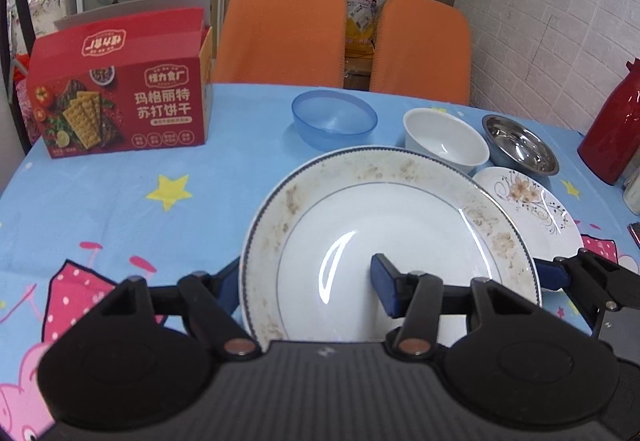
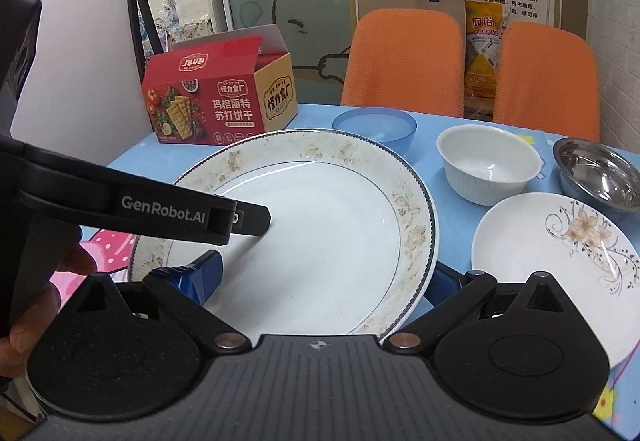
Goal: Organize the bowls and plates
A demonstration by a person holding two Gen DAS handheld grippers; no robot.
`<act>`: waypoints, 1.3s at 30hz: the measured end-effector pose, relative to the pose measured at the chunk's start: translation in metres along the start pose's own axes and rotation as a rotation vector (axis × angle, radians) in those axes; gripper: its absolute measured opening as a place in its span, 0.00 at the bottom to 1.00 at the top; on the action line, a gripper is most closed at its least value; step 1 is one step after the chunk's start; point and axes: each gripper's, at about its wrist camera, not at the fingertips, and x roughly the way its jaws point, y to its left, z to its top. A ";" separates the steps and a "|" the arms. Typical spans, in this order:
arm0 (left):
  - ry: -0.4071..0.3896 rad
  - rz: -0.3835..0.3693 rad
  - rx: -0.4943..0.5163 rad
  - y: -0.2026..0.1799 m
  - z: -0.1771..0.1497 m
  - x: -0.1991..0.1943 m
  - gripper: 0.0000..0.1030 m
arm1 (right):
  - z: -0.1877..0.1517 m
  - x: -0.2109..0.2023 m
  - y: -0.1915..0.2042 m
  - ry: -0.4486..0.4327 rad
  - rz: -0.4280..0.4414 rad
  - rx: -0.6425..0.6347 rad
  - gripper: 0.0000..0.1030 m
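A large white plate [image 1: 384,241] with a worn floral rim is held above the blue tablecloth. My left gripper [image 1: 306,287] is shut on the plate's left rim, one finger above and one below. My right gripper [image 2: 324,281] is shut on the same plate [image 2: 320,233] at its right rim. The left gripper's body [image 2: 180,213] reaches over the plate in the right wrist view. A small floral plate [image 1: 532,209] [image 2: 556,253] lies to the right. Behind stand a white bowl [image 1: 444,141] [image 2: 488,161], a steel bowl [image 1: 520,151] [image 2: 600,173] and a blue bowl [image 1: 334,119] [image 2: 376,127].
A red cracker box [image 1: 120,97] [image 2: 216,97] stands at the back left of the table [image 1: 140,209]. A red thermos [image 1: 616,129] stands at the right edge. Two orange chairs [image 1: 280,33] [image 2: 404,61] are behind the table.
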 end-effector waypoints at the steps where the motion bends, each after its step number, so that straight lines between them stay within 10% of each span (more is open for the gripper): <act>1: -0.001 0.002 0.003 -0.002 -0.005 -0.005 0.51 | -0.004 -0.006 0.003 -0.001 0.001 0.004 0.87; 16: 0.035 0.016 -0.025 0.000 -0.083 -0.045 0.51 | -0.068 -0.045 0.038 0.061 0.037 0.093 0.87; 39: 0.059 0.018 -0.044 0.005 -0.093 -0.038 0.51 | -0.080 -0.041 0.043 0.089 0.051 0.108 0.87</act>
